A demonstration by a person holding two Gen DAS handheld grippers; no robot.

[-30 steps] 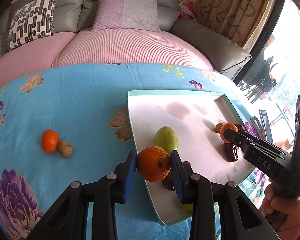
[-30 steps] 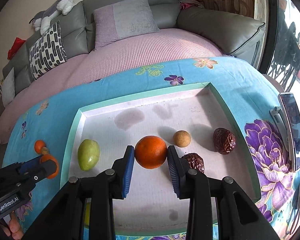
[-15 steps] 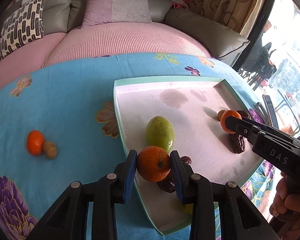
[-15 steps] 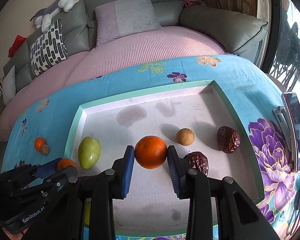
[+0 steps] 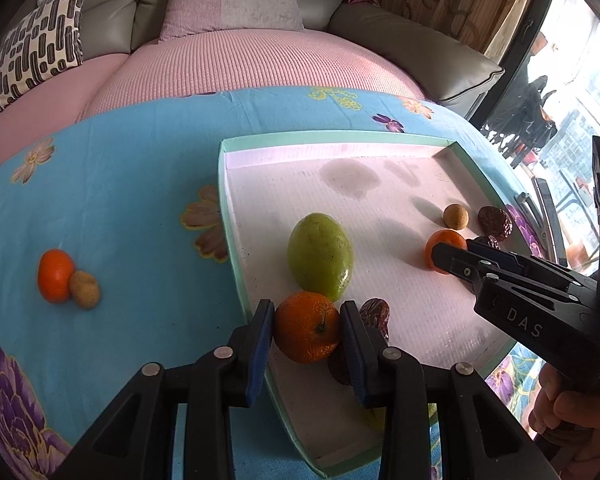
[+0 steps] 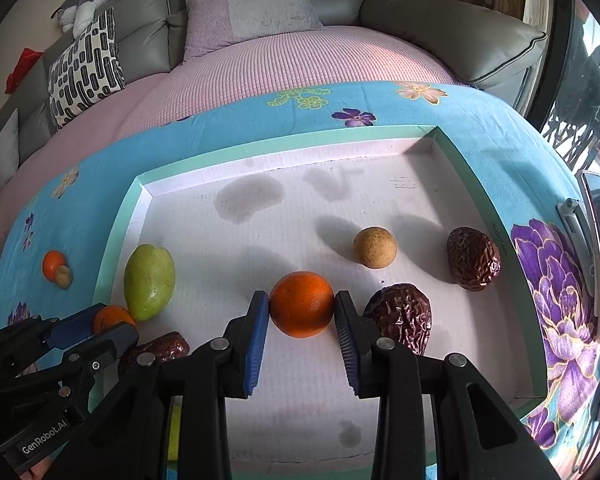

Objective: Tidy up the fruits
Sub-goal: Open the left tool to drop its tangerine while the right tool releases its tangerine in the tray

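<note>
Left tool (image 5: 307,330), pinching an orange (image 5: 307,327), has moved in over the tray (image 5: 236,272) edge beside the green fruit (image 5: 320,255), right tool (image 6: 302,316) pinching another orange (image 6: 302,304) over tray centre, so both look ready to drop.

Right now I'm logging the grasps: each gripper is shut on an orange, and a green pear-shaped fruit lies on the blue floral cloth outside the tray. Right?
Not quite. The green pear-shaped fruit lies inside the mint-rimmed white tray, as the right wrist view shows. The left gripper and right gripper are each shut on an orange.
</note>
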